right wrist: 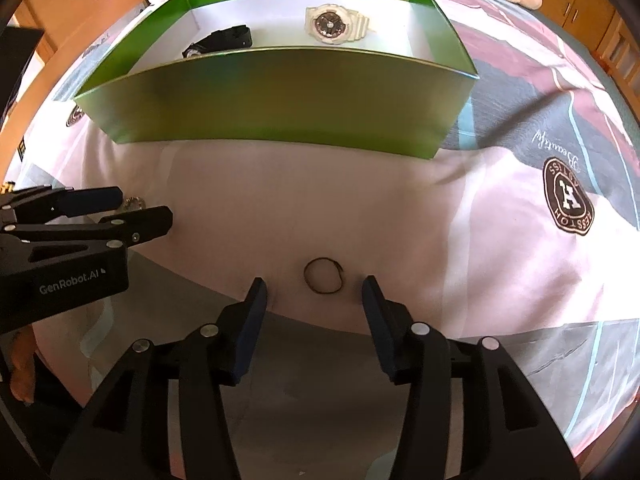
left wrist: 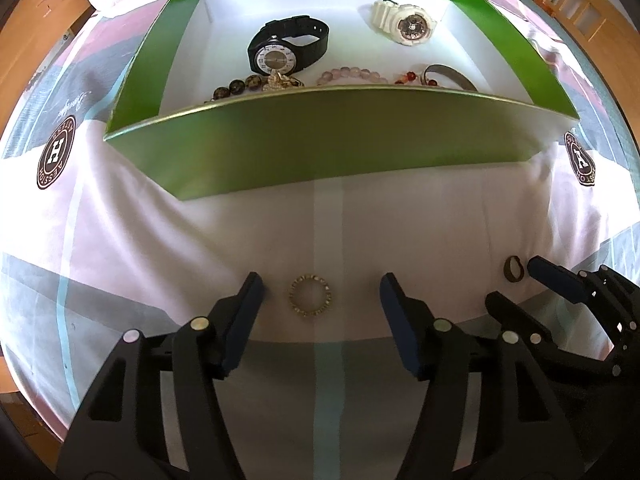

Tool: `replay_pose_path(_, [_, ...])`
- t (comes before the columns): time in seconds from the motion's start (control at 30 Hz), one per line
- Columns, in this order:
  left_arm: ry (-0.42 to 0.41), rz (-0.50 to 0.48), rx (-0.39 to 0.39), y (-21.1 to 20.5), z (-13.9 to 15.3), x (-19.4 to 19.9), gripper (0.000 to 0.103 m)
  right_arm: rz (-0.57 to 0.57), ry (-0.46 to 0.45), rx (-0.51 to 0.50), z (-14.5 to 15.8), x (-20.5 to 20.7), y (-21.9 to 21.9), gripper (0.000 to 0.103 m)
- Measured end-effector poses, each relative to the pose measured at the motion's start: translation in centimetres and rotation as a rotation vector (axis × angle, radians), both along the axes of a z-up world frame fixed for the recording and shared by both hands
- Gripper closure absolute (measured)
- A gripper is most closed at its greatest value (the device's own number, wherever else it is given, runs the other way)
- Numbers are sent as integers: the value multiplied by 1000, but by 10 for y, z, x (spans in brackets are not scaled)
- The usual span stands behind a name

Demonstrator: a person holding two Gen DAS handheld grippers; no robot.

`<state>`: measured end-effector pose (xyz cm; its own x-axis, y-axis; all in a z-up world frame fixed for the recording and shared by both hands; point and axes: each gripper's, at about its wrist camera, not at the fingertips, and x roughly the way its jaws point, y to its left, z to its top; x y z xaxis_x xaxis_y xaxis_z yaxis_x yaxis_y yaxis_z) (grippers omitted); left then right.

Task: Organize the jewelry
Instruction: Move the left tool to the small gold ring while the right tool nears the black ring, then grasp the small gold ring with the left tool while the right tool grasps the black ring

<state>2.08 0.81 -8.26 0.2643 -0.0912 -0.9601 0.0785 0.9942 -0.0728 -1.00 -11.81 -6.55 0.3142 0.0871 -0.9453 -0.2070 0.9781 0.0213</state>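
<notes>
Presently: two rings on the bedsheet [left wrist: 200,216], a beaded gold ring [left wrist: 311,295] between the spread left gripper [left wrist: 320,296], a thin dark ring [right wrist: 323,275] between the spread right gripper [right wrist: 314,296]. Green cardboard box [left wrist: 320,140] beyond holds two watches, black watch [left wrist: 286,46] and white watch [left wrist: 404,22], plus several bead bracelets [left wrist: 352,76].
</notes>
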Motion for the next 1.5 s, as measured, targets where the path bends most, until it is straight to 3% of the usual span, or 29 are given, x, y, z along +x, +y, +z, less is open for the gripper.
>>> replay_pose_path(0.63, [-16, -25, 41, -13, -4, -6, 35, 13, -15, -21, -1, -4, 7, 53])
replay_pose_path(0.73, [-20, -28, 46, -14, -5, -7, 36, 21, -20, -21, 0, -7, 9, 63])
replay_pose_path(0.93, [-35, -24, 54, -14, -1, -9, 51, 31, -28, -24, 2, -9, 13, 80])
replay_pose_path(1.13, [-44, -18, 50, -13, 2, -9, 67, 31, -30, -15, 3, -9, 12, 84])
replay_pose_path(1.2, [-45, -13, 42, -9, 2, -9, 78, 25, -35, -9, 3, -7, 11, 85])
replay_pose_path(1.5, [-28, 67, -32, 23, 9, -4, 80, -3, -58, 17, 11, -3, 2, 85])
